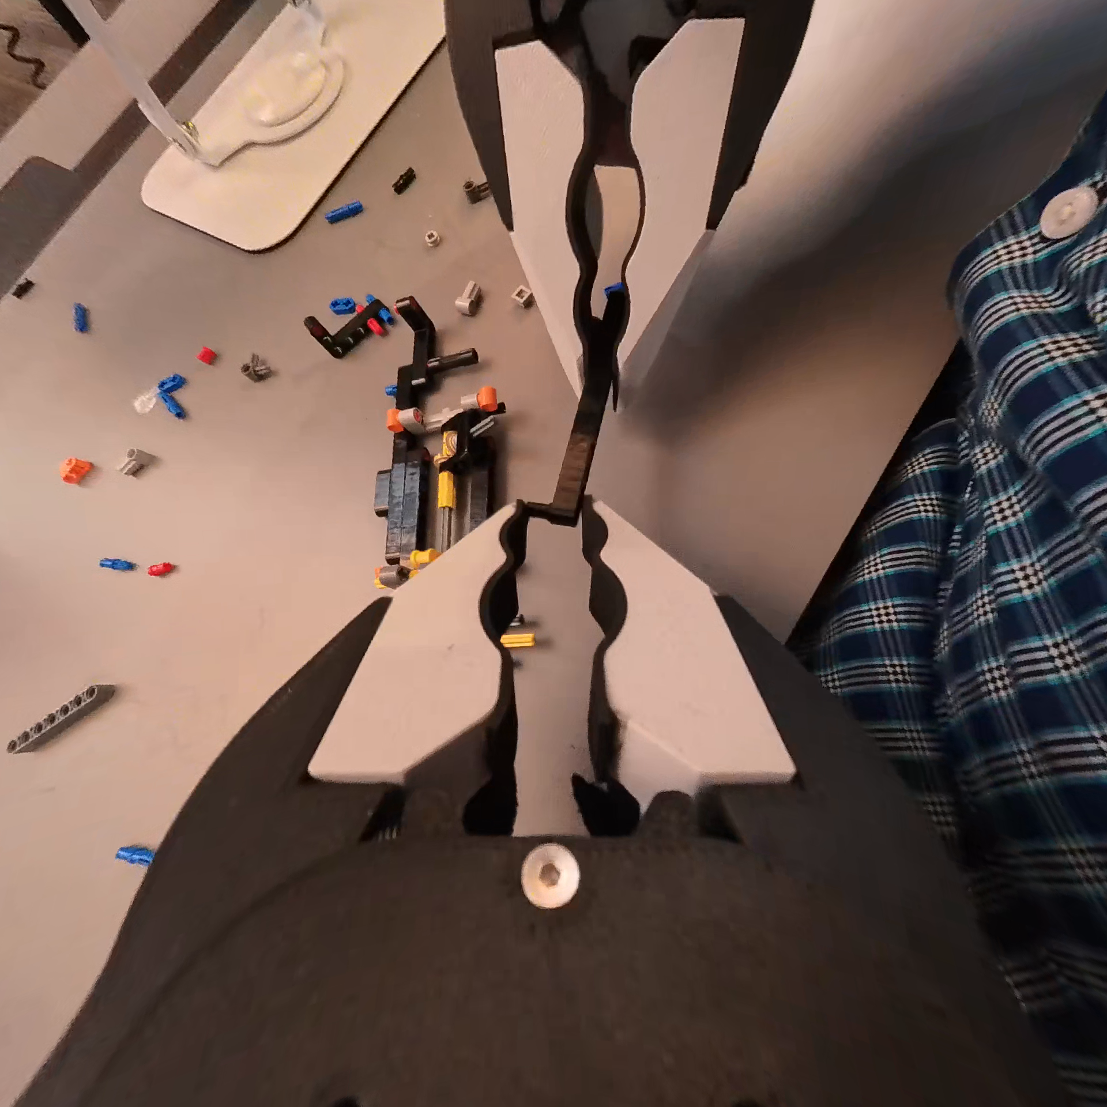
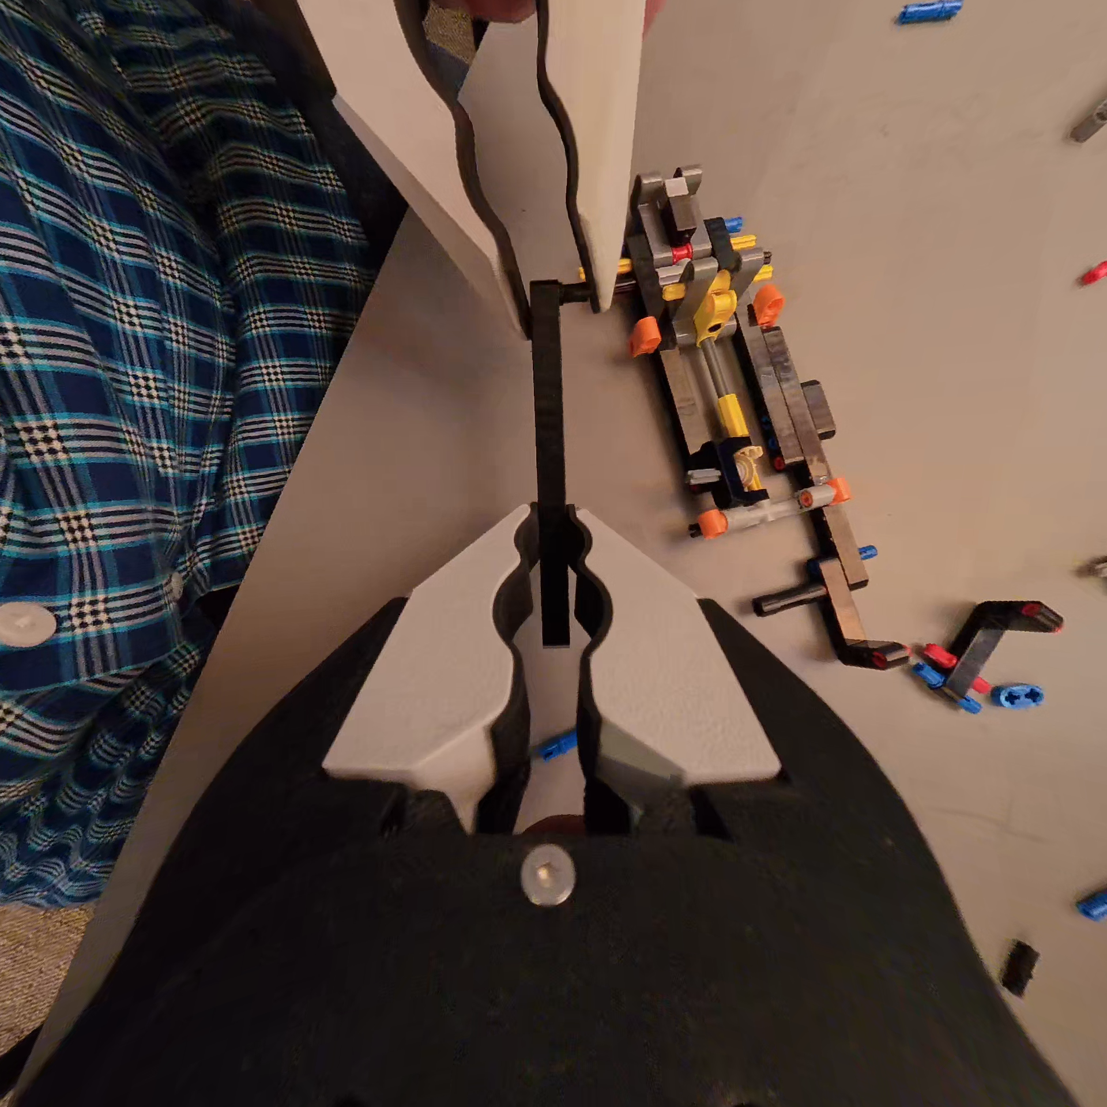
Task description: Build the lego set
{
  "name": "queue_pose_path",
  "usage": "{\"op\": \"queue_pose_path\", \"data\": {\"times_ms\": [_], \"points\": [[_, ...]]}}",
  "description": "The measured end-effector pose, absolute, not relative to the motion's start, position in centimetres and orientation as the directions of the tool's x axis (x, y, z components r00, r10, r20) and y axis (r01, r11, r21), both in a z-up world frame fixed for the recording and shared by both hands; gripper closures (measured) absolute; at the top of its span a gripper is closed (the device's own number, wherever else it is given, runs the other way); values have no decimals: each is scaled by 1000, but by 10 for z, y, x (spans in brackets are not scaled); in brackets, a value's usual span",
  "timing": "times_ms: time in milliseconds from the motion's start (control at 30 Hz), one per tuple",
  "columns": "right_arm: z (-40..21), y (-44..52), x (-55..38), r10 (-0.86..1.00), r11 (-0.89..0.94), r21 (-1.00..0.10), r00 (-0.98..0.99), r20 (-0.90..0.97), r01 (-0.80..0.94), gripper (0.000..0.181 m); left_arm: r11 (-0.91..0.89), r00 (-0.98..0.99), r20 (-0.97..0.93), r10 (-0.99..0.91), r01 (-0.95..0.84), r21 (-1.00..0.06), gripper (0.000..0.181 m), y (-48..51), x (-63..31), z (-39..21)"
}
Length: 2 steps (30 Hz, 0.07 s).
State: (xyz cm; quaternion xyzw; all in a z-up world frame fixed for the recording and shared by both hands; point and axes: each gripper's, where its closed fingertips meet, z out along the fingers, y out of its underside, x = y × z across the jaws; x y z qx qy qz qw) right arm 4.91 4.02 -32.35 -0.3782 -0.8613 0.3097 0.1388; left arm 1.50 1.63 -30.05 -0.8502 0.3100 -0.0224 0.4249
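A long black lego beam (image 1: 580, 455) hangs above the table between my two grippers. My left gripper (image 1: 554, 515) is shut on its short bent end. My right gripper (image 2: 554, 518) is shut on the other end of the beam (image 2: 548, 419), which runs back between its fingers. Each gripper faces the other: the right gripper (image 1: 602, 389) shows at the top of the left wrist view, the left gripper (image 2: 560, 305) at the top of the right wrist view. The partly built black, grey and yellow model (image 1: 437, 479) (image 2: 731, 371) lies on the table beside them.
Loose blue, red, orange and grey pieces are scattered on the grey table (image 1: 239, 599). A black bent beam with pins (image 2: 988, 647) lies near the model. A long grey beam (image 1: 60, 719) lies apart. A white mat (image 1: 239, 197) holds a glass. A person's plaid shirt (image 2: 120, 359) is close. Some 6 cm of space lies between my two pairs of fingers.
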Motion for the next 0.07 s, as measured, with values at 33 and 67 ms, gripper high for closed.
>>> {"op": "queue_pose_path", "data": {"times_ms": [33, 67], "points": [[-323, 40, 49, 737, 520, -641, -676, 3, 565, 177, -455, 807, -221, -547, -508, -731, 165, 16, 15, -302], [-323, 40, 49, 740, 513, -644, -672, -1, 567, 177, -467, 813, -211, -543, -501, -729, 165, 15, 15, -304]]}}
